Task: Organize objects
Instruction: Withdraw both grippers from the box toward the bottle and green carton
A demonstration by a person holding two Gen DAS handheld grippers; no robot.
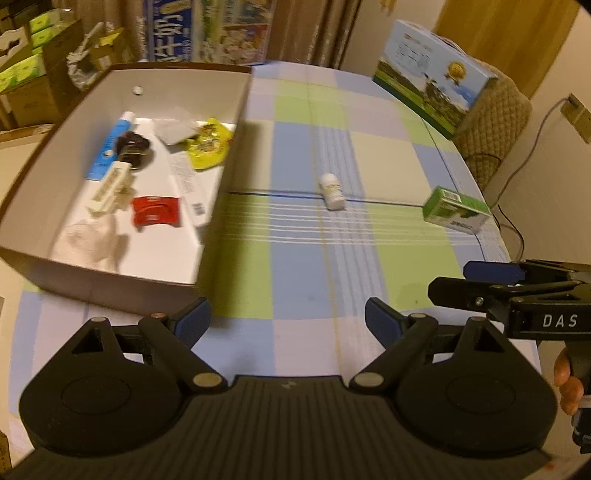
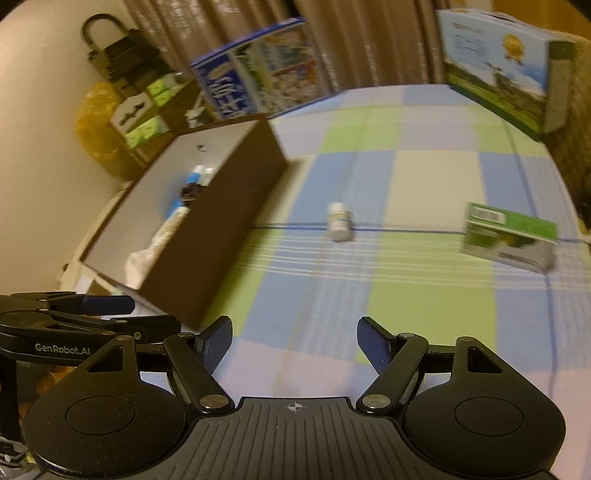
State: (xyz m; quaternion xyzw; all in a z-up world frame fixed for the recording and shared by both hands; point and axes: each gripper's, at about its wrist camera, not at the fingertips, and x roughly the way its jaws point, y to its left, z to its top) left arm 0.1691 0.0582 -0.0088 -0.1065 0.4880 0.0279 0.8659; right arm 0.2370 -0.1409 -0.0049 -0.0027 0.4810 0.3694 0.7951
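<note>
A small white bottle (image 1: 332, 192) (image 2: 339, 221) lies on its side on the checked tablecloth, mid-table. To its right lies a small green carton (image 1: 456, 214) (image 2: 511, 236). At the left stands an open brown box (image 1: 229, 110) (image 2: 236, 206) with a white inside. It holds a blue-white tube (image 1: 110, 147), a yellow packet (image 1: 208, 144), a red packet (image 1: 155, 210), white cloth and other bits. My left gripper (image 1: 288, 321) (image 2: 140, 315) is open and empty, near the box's front corner. My right gripper (image 2: 295, 332) (image 1: 465, 280) is open and empty, beside it, short of the bottle.
A large blue-and-green carton (image 1: 432, 81) (image 2: 495, 62) stands at the table's far right, against a quilted chair back (image 1: 495, 122). A blue printed carton (image 1: 207, 29) (image 2: 258, 74) leans behind the table. Stacked boxes sit beyond the left edge. A cable hangs at the right.
</note>
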